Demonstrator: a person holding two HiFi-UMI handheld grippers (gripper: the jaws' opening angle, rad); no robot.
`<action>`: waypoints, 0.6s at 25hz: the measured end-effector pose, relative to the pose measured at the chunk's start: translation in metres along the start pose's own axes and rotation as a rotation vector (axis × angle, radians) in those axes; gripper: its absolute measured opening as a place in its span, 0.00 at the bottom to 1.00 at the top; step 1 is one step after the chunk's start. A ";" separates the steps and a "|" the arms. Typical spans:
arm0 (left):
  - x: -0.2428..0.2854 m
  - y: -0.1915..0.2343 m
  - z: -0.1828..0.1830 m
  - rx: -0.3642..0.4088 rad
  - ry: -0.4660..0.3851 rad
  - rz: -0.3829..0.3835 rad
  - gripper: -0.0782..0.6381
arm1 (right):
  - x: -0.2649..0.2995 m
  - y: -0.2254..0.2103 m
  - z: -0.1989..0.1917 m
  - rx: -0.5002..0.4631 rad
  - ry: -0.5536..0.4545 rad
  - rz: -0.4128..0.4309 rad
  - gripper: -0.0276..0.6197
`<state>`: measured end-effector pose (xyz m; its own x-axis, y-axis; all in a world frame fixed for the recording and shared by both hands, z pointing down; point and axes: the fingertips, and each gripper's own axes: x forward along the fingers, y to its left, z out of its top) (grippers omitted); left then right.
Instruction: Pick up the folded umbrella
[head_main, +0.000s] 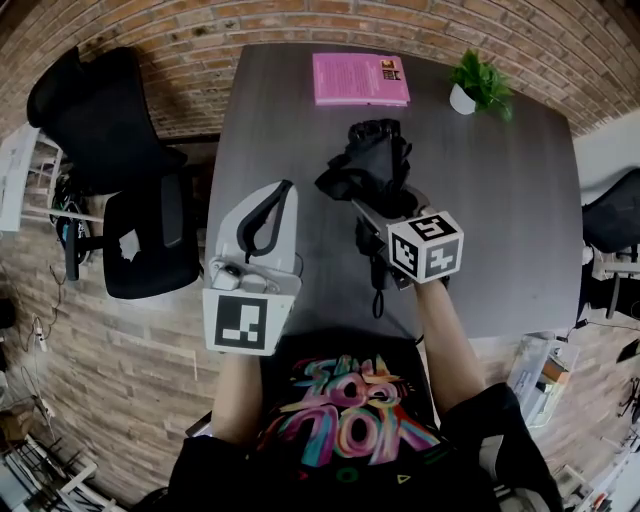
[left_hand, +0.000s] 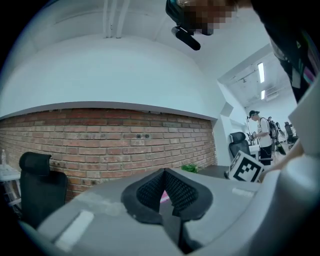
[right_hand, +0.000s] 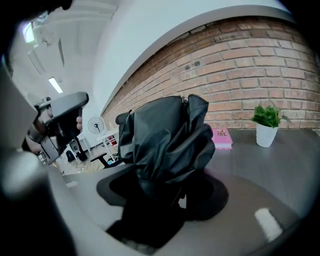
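Right tongs: I'm clamping the folded umbrella, seemingly off the surface.
Left tongs: I'm holding them together, empty.

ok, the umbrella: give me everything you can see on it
The umbrella is black and folded, its slightly shiny fabric bunched in loose, crumpled pleats. The right gripper is clamped on its near end, so the bundle sticks out forward past the jaws, apparently clear of the grey table. In the head view it points toward the pink book. A thin black loop hangs below the gripper, probably its wrist strap. Nothing else touches it.
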<state>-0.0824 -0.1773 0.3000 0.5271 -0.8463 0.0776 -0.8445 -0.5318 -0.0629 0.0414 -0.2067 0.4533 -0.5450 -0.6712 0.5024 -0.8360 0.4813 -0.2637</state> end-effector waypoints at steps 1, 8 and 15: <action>0.000 -0.001 0.001 0.001 -0.006 -0.005 0.11 | -0.007 0.001 0.005 -0.003 -0.019 -0.001 0.46; 0.002 -0.011 0.009 -0.001 -0.025 -0.044 0.11 | -0.056 0.008 0.038 -0.043 -0.141 -0.039 0.46; 0.007 -0.021 0.017 -0.003 -0.045 -0.077 0.11 | -0.105 0.007 0.059 -0.110 -0.255 -0.116 0.46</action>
<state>-0.0596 -0.1723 0.2844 0.5941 -0.8035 0.0371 -0.8016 -0.5952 -0.0556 0.0890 -0.1662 0.3507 -0.4569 -0.8383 0.2975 -0.8890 0.4421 -0.1194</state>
